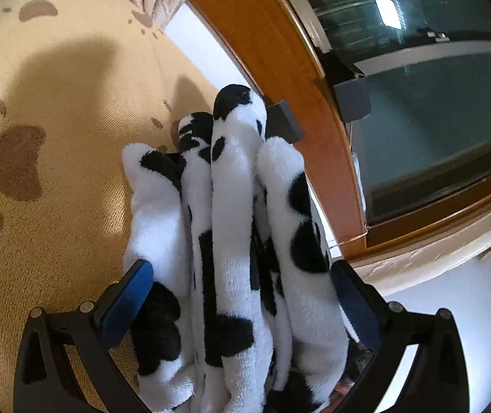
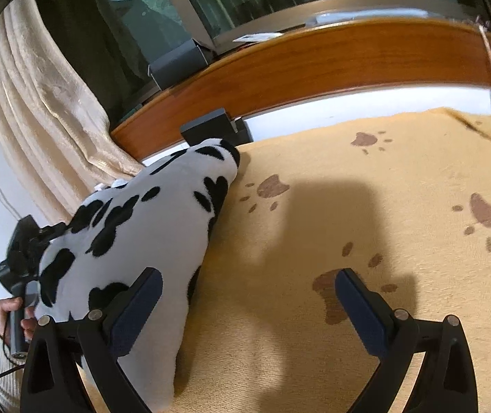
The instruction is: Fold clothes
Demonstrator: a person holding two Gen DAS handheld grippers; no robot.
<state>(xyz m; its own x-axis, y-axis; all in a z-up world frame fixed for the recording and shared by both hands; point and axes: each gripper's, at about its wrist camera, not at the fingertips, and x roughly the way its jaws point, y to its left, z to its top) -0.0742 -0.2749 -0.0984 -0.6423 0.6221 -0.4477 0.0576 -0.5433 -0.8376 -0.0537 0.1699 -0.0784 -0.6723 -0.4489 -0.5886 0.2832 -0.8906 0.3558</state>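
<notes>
A folded black-and-white cow-print fleece garment [image 1: 231,206] fills the gap between the blue pads of my left gripper [image 1: 242,296], which is shut on the thick stack of folds. The right wrist view shows the same garment [image 2: 135,227] at the left, tilted, its far corner touching the beige rug [image 2: 383,172]. A hand [image 2: 11,309] holds the left gripper's black body [image 2: 21,251] behind it. My right gripper [image 2: 249,306] hovers open over the rug with nothing between its fingers. Its left finger [image 2: 138,309] sits just in front of the garment's near edge.
The paw-print rug [image 1: 56,206] spreads left of the garment. A wooden window frame [image 2: 314,58] with dark glass runs along the far side, and a small grey box [image 2: 211,127] lies at its foot. A cream curtain [image 2: 39,120] hangs at the left.
</notes>
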